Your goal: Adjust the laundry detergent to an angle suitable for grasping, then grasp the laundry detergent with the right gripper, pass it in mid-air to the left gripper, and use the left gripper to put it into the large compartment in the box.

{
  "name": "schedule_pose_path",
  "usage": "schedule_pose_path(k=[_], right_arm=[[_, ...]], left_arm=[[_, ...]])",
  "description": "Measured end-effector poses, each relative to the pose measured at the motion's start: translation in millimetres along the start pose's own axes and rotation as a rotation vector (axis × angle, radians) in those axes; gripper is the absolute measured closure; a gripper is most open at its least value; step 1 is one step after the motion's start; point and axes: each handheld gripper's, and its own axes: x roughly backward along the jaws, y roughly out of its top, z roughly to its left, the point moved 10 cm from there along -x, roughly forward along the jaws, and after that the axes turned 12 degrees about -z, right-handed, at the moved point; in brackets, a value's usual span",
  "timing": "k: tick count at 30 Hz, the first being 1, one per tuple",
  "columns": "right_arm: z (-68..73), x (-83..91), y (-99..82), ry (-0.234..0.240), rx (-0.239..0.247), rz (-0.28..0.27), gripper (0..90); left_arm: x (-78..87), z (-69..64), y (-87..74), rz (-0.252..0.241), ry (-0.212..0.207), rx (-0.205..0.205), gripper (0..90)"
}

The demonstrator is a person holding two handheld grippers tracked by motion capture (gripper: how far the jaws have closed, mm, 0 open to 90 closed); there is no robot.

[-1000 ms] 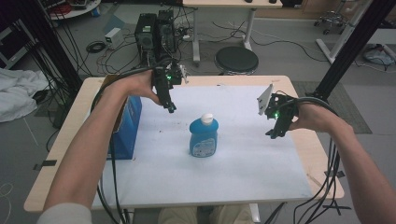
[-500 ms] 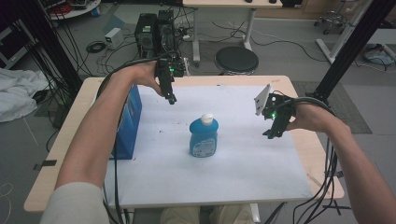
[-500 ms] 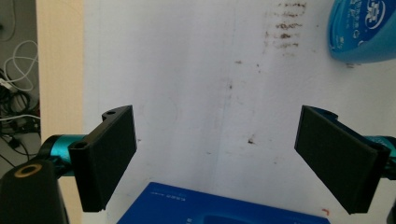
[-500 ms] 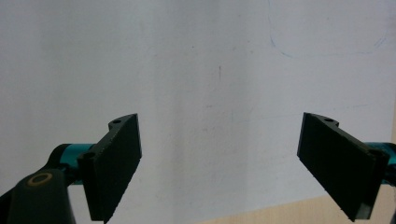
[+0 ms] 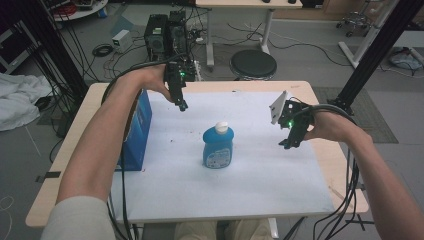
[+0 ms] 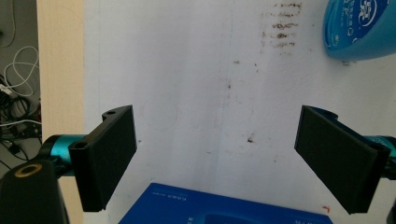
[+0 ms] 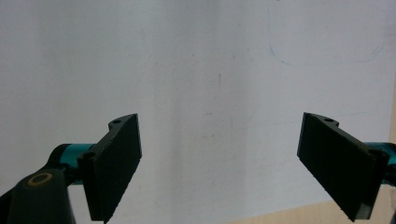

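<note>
we're hovering both tools over the white paper sheet (image 5: pixel 260 180) on the pale wooden table (image 5: pixel 330 165) — nothing held. our left gripper (image 5: pixel 182 106) hangs with jaws spread wide apart, just beside the tall blue cardboard box (image 5: pixel 137 132) at its seven o'clock. the blue plastic bottle with a white cap (image 5: pixel 218 146) stands upright mid-sheet, at the left gripper's five o'clock. our right gripper (image 5: pixel 286 145) sits at the bottle's three o'clock, well apart, jaws also gaping — empty.
</note>
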Motion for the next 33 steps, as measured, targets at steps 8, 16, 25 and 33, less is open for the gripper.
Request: schedule_pose_path(k=[8,16,25,33], right_arm=[[-1.8,-0.3,3.1,-0.011,-0.025,-0.011,12.8],[5.0,-8.2,24.6,0.008,-0.054,-0.100,12.9],[8.2,-24.3,41.5,0.012,-0.093,-0.188,12.8],[12.1,-44.1,54.5,0.041,-0.131,-0.314,12.8]], left_arm=[[3.3,-4.6,4.7,-0.004,0.003,-0.016,12.9],[10.1,-14.9,12.8,-0.006,0.017,-0.037,12.9],[17.6,-22.6,14.7,-0.013,0.033,-0.049,12.9],[17.7,-26.6,10.5,-0.012,0.036,-0.042,12.9]])
